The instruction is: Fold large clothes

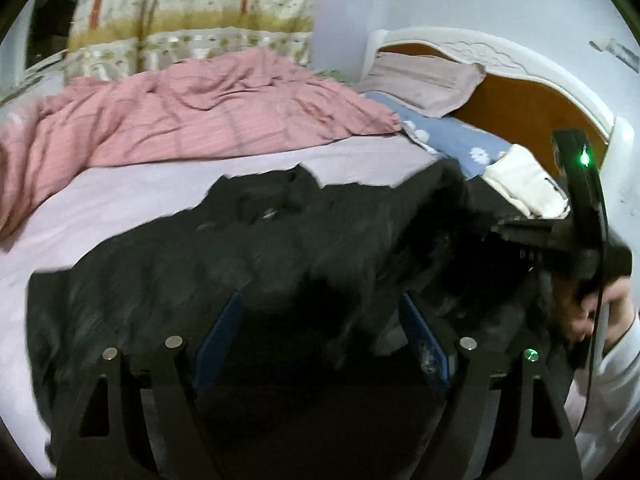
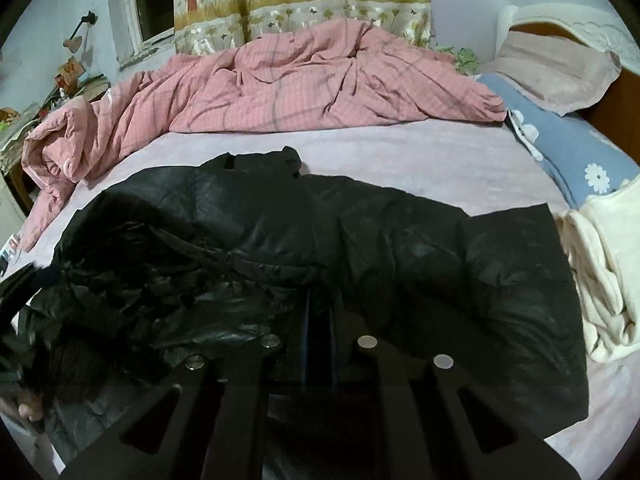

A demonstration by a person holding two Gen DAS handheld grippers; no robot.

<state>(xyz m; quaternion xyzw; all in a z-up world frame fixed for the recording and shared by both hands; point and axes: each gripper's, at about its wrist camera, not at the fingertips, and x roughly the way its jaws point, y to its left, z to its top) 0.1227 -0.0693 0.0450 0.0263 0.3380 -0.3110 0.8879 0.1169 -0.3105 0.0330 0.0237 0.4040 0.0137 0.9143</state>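
Right wrist view: right gripper (image 2: 318, 320) jaws nearly closed, pinching the jacket (image 2: 440, 264) hem; left gripper (image 1: 320, 320) wide open, empty; jacket judged soft, puffy, slippery, best gripped at seams.

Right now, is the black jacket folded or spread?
Partly folded: the black jacket lies flat on the right, its left side bunched over itself on the bed.
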